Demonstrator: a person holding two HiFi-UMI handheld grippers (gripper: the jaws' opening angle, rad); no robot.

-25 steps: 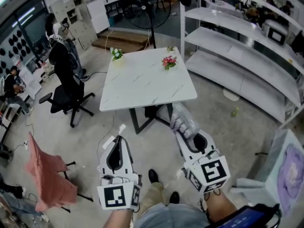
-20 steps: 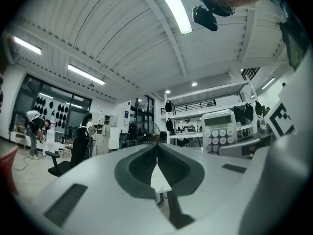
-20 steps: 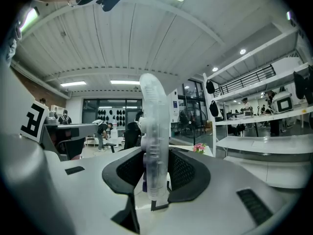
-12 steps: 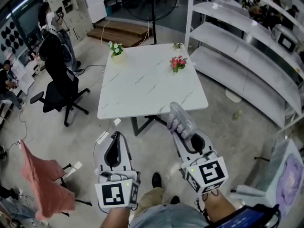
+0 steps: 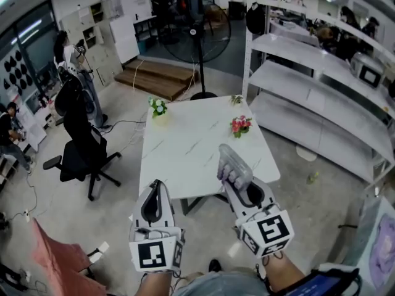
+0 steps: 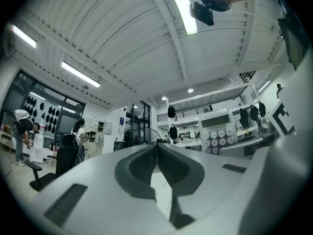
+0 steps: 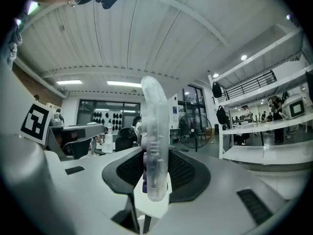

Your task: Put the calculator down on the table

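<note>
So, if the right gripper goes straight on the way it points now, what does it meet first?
Probably the pink flowers on the table, past the calculator held in the right gripper; height is unclear, so it may pass above them.

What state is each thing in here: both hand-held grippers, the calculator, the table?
Left hand-held gripper: jaws shut, empty.
Right hand-held gripper: shut on the calculator.
Calculator: held on edge between the jaws, not yet set down.
Table: bare except for small flower pots standing upright at its far side.
</note>
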